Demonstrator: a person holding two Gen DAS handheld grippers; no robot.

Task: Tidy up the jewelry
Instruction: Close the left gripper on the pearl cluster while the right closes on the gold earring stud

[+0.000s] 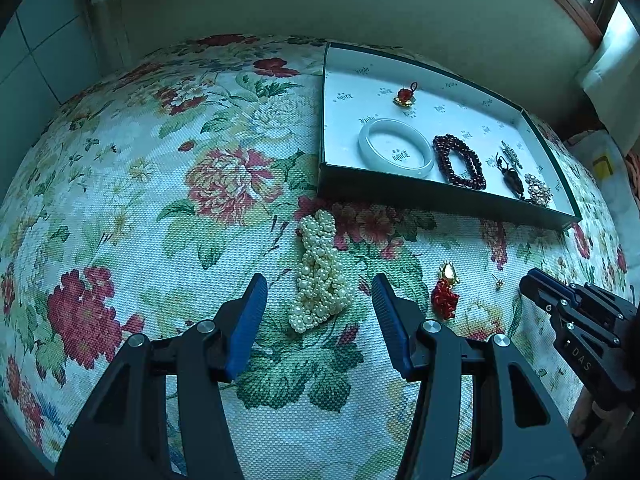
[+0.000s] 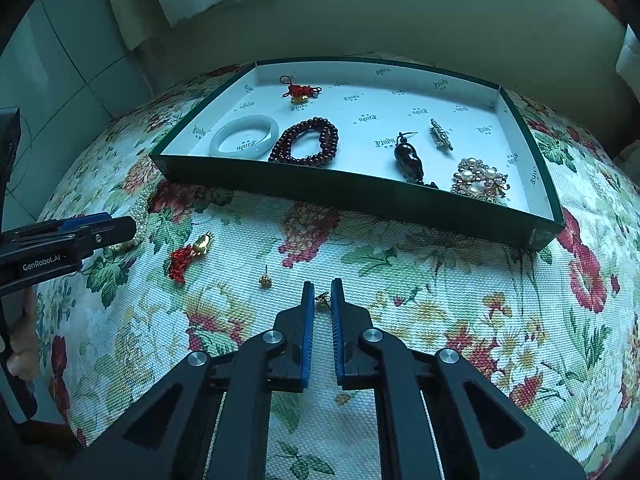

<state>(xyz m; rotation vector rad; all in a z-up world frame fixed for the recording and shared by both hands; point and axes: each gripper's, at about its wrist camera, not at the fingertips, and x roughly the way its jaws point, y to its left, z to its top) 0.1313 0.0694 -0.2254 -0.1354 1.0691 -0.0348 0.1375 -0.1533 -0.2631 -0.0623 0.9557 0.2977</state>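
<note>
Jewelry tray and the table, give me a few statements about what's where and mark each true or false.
1. The pearl necklace lies on the cloth, outside the tray. True.
2. The white bangle is on the cloth. False: it lies in the tray.
3. The right gripper is closed on a small gold earring. True.
4. The left gripper grips the pearls. False: its jaws stand open on either side of them.
5. The tray holds nothing. False: it holds the bangle and a dark bead bracelet, among other pieces.

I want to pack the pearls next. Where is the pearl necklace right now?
In the left wrist view the pearl necklace lies bunched on the floral cloth, between the open fingers of the left hand-held gripper, just in front of the box.
</note>
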